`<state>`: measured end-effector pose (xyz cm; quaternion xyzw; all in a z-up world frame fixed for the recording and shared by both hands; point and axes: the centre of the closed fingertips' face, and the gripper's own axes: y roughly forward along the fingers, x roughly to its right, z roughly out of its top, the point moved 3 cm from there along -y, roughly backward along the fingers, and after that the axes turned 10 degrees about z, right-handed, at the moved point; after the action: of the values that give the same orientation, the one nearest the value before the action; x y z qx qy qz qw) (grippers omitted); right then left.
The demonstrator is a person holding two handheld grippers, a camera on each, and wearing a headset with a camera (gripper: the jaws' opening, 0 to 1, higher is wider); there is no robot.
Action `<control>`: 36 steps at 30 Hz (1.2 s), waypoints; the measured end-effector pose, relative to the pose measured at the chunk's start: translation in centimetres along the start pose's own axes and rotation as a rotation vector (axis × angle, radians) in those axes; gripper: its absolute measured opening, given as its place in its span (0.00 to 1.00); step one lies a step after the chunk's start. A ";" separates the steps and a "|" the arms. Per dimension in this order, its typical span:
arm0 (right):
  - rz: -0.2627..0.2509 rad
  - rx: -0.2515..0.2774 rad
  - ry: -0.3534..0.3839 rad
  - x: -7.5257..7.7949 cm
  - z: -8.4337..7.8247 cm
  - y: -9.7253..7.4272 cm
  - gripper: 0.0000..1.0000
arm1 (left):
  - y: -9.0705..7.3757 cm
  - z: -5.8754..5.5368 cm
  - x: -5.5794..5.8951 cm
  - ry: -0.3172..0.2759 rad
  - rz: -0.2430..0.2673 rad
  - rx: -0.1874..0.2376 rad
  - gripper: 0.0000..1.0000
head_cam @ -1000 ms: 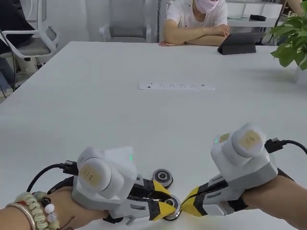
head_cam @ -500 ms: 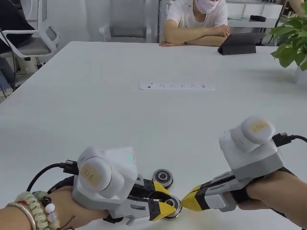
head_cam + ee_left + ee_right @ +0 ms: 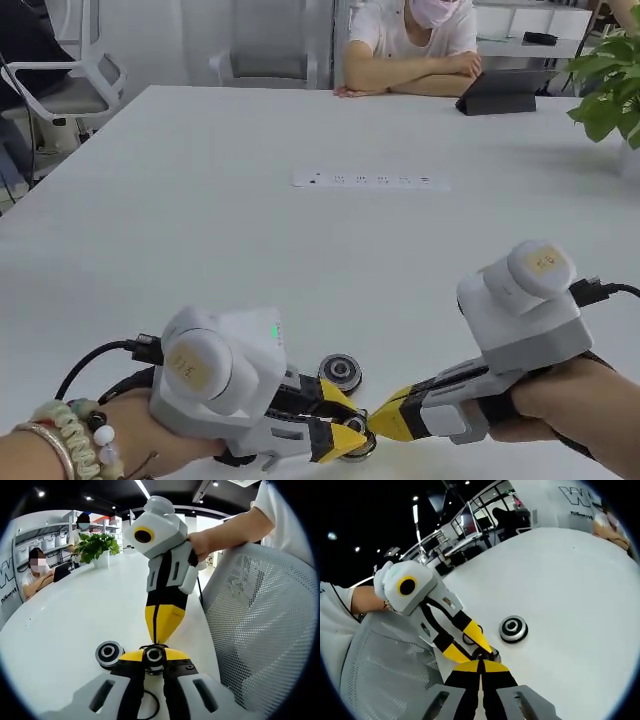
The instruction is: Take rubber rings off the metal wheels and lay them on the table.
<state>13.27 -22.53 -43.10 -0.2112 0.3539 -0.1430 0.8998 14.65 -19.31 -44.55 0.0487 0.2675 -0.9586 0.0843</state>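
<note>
Small metal wheel with black rubber ring is clamped in left gripper jaws at near edge of white table; right gripper jaws are pressed together, tips touching its rim; second ringed wheel is lying flat just beside

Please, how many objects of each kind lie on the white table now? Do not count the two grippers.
Metal wheels: 2 (one loose, one between the fingers of the left gripper)
Power strip: 1
Tablet: 1
Potted plant: 1
Total: 5
</note>
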 end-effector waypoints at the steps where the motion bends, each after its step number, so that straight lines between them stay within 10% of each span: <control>1: -0.036 -0.015 -0.010 0.3 0.0 -0.1 0.00 | 0.0 0.0 0.0 -0.001 0.000 0.000 0.08; 2: -0.063 -0.053 -0.087 0.6 -0.1 0.0 0.00 | 0.0 0.0 0.0 -0.002 0.001 0.001 0.08; 12: -0.119 -0.066 0.001 1.9 -1.2 -0.5 0.00 | 0.0 0.2 0.1 -0.010 0.019 -0.010 0.08; 17: -0.121 -0.037 0.015 1.8 -0.6 -0.6 0.00 | -0.8 0.2 -0.4 0.124 -0.002 -0.084 0.10; 23: -0.111 -0.039 -0.004 1.4 -0.5 -0.6 0.00 | -3.4 1.4 -1.6 0.032 -0.010 -0.064 0.23; 36: -0.042 0.013 -0.034 -0.1 0.7 -0.2 0.00 | -9.3 1.4 -4.9 -0.027 0.161 -0.010 0.35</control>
<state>13.67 -22.50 -42.48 -0.2152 0.3330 -0.1605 0.9039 17.69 -11.54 -38.00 0.0568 0.2664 -0.9480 0.1648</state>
